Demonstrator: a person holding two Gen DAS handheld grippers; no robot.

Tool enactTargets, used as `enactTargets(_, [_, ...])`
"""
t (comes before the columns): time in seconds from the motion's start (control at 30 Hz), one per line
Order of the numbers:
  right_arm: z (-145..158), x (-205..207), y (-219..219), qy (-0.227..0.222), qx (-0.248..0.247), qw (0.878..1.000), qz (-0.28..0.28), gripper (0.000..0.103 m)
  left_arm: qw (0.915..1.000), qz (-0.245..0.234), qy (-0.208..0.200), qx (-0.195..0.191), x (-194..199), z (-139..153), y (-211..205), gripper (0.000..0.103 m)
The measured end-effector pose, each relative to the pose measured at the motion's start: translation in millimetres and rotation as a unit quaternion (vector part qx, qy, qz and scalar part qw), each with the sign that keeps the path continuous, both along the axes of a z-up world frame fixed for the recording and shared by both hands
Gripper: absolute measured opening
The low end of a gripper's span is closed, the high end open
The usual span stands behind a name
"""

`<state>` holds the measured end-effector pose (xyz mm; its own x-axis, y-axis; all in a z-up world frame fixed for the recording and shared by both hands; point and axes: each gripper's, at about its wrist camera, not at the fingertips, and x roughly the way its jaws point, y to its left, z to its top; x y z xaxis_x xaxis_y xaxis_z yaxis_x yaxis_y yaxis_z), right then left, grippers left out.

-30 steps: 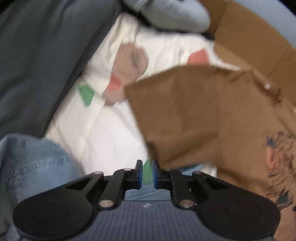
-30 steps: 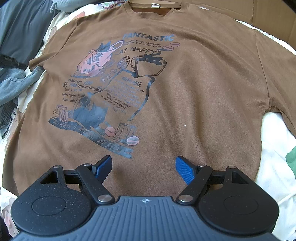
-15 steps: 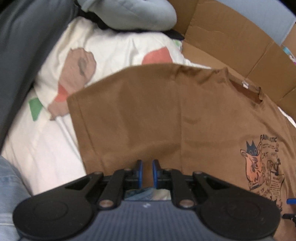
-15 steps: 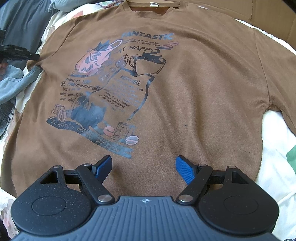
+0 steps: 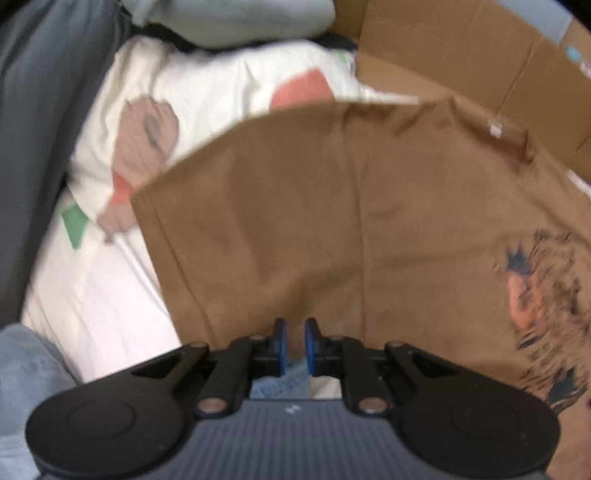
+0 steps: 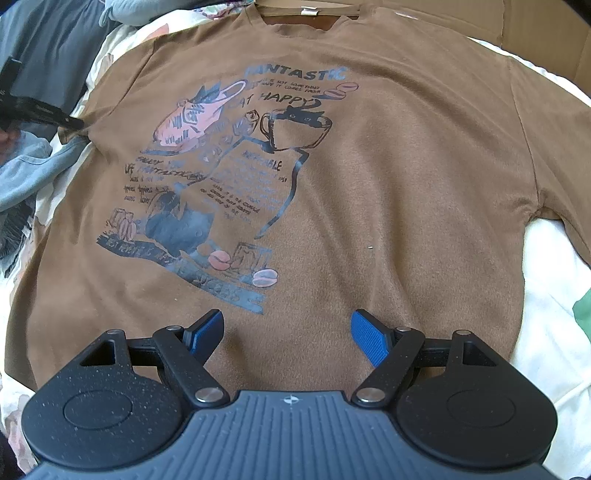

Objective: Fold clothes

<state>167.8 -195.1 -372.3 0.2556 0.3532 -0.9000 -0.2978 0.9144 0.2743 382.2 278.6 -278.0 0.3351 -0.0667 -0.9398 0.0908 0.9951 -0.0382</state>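
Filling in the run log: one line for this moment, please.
stage: spreading brown T-shirt on bedsheet | left gripper: pinching sleeve edge | right gripper: open above hem, empty

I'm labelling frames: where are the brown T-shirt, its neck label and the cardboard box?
brown T-shirt [image 6: 388,184]: right wrist view, plain chest area.
neck label [image 6: 309,11]: right wrist view, white tag.
cardboard box [image 5: 443,48]: left wrist view, flap.

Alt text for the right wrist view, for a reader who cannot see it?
A brown T-shirt with a cat-and-coffee print lies spread flat, print up, on a white patterned sheet. The right gripper is over its lower hem, jaws wide apart and empty. The left gripper is at the far-left sleeve.
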Motion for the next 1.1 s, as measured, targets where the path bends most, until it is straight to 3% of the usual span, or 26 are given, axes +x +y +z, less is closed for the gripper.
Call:
enactTargets(0.2, [3.4,4.5,-3.2,0.002,0.003,1.0,-0.004,0.081,0.9987,0.021,-0.041,0.022,31.2,44.0,15.4,0.013])
enactTargets(0.33, [5.8,7.4,-1.5,0.0,0.007,1.0,-0.001,0.081,0.9966,0.033,-0.055,0.051,49.3,49.3,22.6,0.025])
enactTargets(0.47, [8.9,12.0,-0.9,-0.003,0.008,1.0,0.0,0.081,0.9937,0.049,-0.065,0.077,62.5,42.3,36.0,0.028])
enactTargets(0.6, [7.6,16.4,-2.3,-0.003,0.004,1.0,0.0,0.081,0.9852,0.093,-0.084,0.118,74.7,23.9,49.8,0.03])
enactTargets(0.73, [3.4,16.6,-3.4,0.001,-0.005,1.0,0.008,0.081,0.9825,0.115,-0.099,0.108,82.6,7.1,60.2,0.03])
enactTargets(0.93, [0.9,16.2,-4.5,0.002,-0.011,1.0,0.016,0.081,0.9843,0.104,-0.088,0.112,88.4,-18.1,58.8,0.031])
enactTargets(1.03, [0.4,16.8,-4.1,0.0,-0.012,1.0,0.018,0.081,0.9825,0.11,-0.079,0.128,90.6,-29.5,59.2,0.042])
enactTargets(1.1, [0.1,16.5,-2.9,-0.001,-0.016,1.0,0.022,0.081,0.9828,0.107,-0.074,0.131,92.6,-36.7,59.6,0.042])
